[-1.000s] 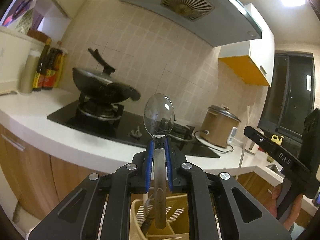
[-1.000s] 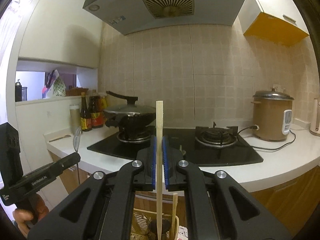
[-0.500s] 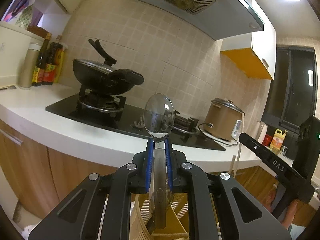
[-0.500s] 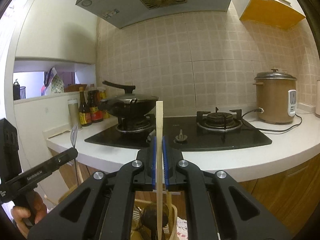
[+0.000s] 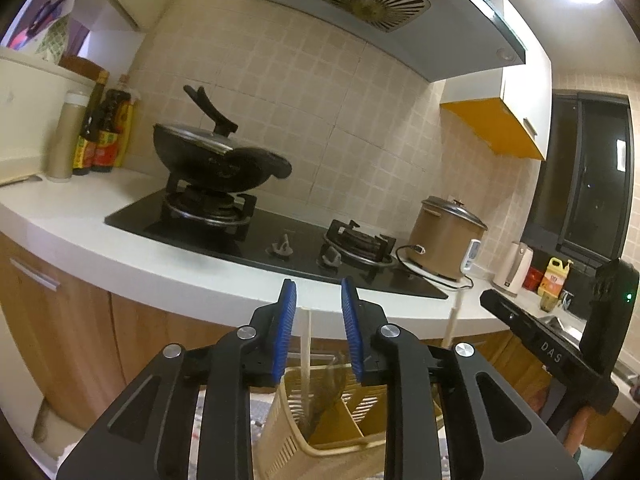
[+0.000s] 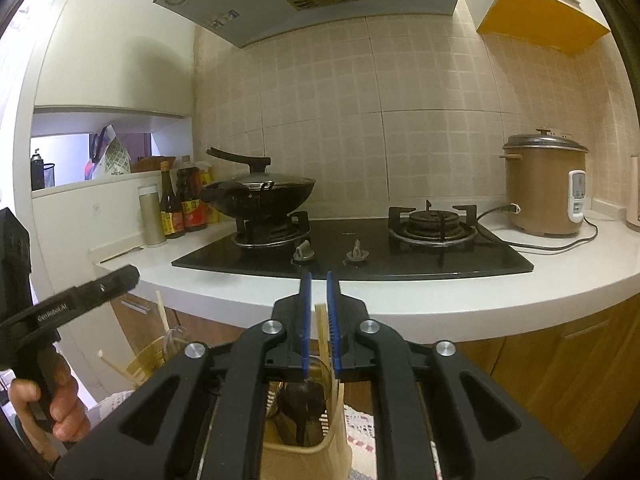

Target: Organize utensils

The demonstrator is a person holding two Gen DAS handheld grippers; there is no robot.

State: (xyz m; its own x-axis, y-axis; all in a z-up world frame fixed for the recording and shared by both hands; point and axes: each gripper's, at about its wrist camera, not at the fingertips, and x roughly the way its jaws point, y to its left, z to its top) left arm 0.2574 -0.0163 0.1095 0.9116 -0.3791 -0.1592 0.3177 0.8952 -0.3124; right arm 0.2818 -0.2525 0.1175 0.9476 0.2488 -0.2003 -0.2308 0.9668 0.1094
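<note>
My left gripper [image 5: 318, 294] is open and empty above a beige slotted utensil holder [image 5: 288, 436]. A clear spoon [image 5: 330, 384] and a pale chopstick [image 5: 306, 344] stand in the holder below the jaws. My right gripper [image 6: 316, 280] is open a small way above another beige holder [image 6: 304, 458]. A chopstick [image 6: 322, 332] stands loose between its jaws, and dark spoons [image 6: 300, 408] sit in that holder. The right gripper also shows in the left wrist view [image 5: 490, 300], with a chopstick [image 5: 454, 316] below it.
A white counter [image 6: 480, 300] carries a black hob [image 6: 360, 248], a lidded wok [image 6: 260, 196], a brown rice cooker [image 6: 544, 192] and sauce bottles [image 6: 180, 204]. Wooden cabinets stand under the counter. A hood hangs overhead.
The left gripper opened and the clear spoon dropped into the holder. The right gripper opened a little and its chopstick slid down into the holder. Both grippers sank lower.
</note>
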